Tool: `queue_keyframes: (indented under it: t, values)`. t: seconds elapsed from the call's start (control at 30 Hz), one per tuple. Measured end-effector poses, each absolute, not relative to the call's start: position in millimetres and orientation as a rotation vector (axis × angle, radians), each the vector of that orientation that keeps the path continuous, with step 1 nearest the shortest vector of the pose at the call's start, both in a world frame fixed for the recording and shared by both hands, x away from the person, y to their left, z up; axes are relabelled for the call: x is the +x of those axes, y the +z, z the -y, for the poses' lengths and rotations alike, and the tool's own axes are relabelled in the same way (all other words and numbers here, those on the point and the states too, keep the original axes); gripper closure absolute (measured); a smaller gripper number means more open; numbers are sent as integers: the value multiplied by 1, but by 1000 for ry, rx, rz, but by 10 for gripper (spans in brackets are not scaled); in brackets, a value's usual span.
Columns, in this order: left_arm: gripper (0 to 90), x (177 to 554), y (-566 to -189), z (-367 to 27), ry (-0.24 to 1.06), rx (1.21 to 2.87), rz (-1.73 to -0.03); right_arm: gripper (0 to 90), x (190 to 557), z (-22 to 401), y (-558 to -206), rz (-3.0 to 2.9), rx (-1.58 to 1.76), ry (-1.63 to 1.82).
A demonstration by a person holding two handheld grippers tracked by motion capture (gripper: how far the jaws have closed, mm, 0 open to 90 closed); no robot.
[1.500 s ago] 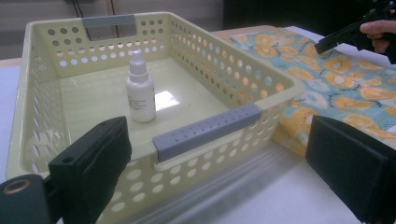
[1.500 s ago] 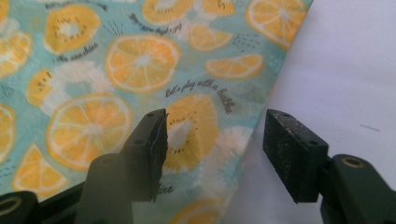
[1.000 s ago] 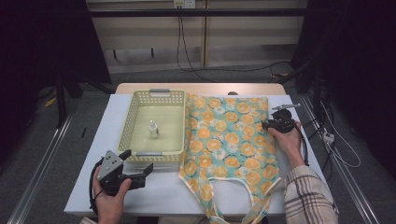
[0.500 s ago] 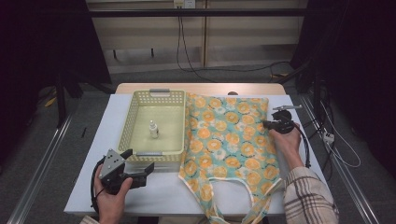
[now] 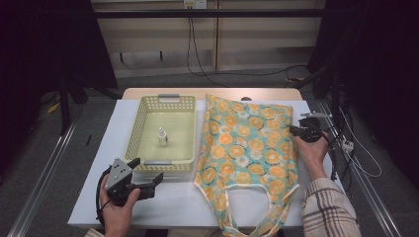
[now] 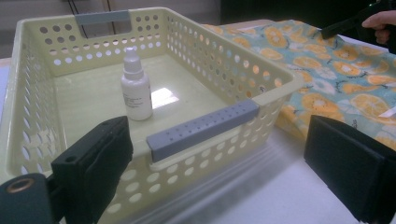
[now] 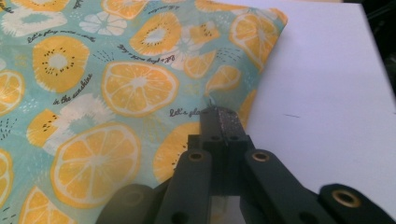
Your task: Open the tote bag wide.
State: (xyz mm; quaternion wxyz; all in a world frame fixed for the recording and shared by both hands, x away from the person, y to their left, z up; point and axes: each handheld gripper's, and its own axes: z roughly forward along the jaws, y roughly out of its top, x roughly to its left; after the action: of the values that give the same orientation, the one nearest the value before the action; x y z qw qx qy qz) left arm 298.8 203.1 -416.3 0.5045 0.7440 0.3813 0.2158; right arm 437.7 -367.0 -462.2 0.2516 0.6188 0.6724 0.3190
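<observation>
high view / right gripper (image 5: 298, 131): jaws pinched together on right edge of fruit-print bag (image 5: 247, 148), held by right hand (image 5: 312, 150)
high view / bag: flat on white table (image 5: 178, 207), spreads left from the right gripper's tips, handles toward the person
high view / left gripper (image 5: 148, 177): jaws wide apart, nothing between, held in left hand (image 5: 117, 211)
high view / basket (image 5: 143, 118): yellow, just ahead of left gripper, touching bag's left edge
left gripper view / jaws: wide, gap open
left gripper view / basket (image 6: 261, 100): directly ahead, grey handle (image 6: 203, 128) nearest the jaws
left gripper view / bottle (image 6: 135, 88): small, white, upright inside basket, beyond the handle
left gripper view / bag (image 6: 336, 79): right of basket, other gripper at its far edge
right gripper view / right gripper (image 7: 219, 116): jaws closed, bag (image 7: 93, 93) fabric nipped at tips near its edge
right gripper view / table (image 7: 327, 84): bare white to the right of tips
</observation>
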Motion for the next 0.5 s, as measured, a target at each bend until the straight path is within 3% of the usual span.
queue_keyframes:
  t: [0.5]
  values:
    - [73,299,-417,-202,517,1797,-917,900,393,413,-460,-1759,1738,777]
